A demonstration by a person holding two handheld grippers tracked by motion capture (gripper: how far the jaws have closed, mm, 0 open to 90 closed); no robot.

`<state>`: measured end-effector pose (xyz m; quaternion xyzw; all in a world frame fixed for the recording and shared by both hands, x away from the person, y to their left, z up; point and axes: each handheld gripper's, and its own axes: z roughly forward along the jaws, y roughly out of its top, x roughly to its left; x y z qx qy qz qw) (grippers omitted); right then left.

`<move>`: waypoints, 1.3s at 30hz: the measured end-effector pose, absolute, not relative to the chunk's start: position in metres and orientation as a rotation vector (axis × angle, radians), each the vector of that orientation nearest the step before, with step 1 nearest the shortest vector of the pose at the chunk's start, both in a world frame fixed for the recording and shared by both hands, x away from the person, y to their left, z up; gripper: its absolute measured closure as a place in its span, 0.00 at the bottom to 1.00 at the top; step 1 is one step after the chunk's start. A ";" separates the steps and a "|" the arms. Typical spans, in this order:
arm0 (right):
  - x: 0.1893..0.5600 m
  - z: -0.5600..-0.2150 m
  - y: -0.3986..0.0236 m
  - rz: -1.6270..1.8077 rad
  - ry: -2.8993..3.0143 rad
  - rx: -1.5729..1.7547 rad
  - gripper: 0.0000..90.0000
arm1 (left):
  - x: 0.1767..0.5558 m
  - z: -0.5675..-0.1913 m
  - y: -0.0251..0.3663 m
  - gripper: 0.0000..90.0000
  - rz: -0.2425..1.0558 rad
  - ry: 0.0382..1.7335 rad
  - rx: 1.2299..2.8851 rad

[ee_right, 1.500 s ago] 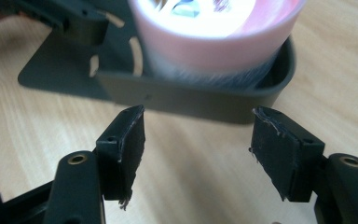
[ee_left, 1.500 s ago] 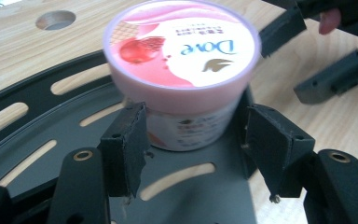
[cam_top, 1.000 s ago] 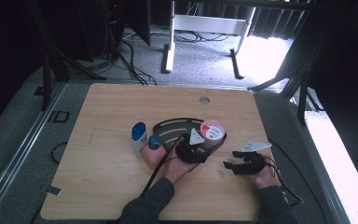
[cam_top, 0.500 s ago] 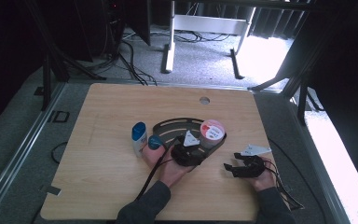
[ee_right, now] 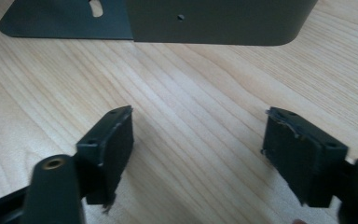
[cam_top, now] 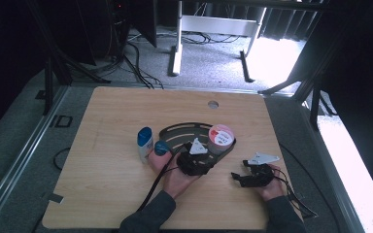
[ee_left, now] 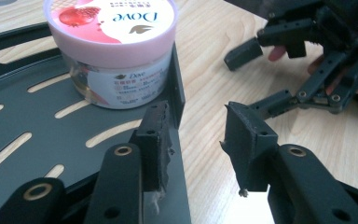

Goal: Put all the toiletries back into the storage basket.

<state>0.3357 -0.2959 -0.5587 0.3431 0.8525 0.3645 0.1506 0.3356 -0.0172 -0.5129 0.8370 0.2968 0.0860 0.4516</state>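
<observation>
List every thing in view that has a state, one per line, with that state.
Dove jar: upright, lid on, standing in the tray.
Tray: flat on the table, its wall between the left gripper's jaws.
Left gripper: jaws just been closing, not yet pressing.
Right gripper: open, just been opening, nothing between its jaws.
Blue-capped bottle: upright, capped.

A lab-like recording room: wooden table (cam_top: pixel 126 121) on grey carpet (cam_top: pixel 141 63), loose cables (cam_top: pixel 136 58), dark metal frames (cam_top: pixel 48 82).

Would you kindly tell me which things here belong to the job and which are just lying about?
In the job:
- left gripper, jaws straddling the rack wall, just been closing
- rack
- Dove jar standing in it

Lying about:
- blue-capped bottle
- blue tub
- right gripper, open over bare table
</observation>
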 end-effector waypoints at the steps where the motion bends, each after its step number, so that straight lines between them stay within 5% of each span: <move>1: 0.336 -0.560 -0.296 1.053 2.444 0.991 0.23 | 0.334 -0.513 -0.017 0.68 0.221 0.726 2.073; 39: 0.337 -0.560 -0.296 1.045 2.452 0.987 0.18 | 0.301 -0.500 0.007 0.51 0.230 0.751 2.079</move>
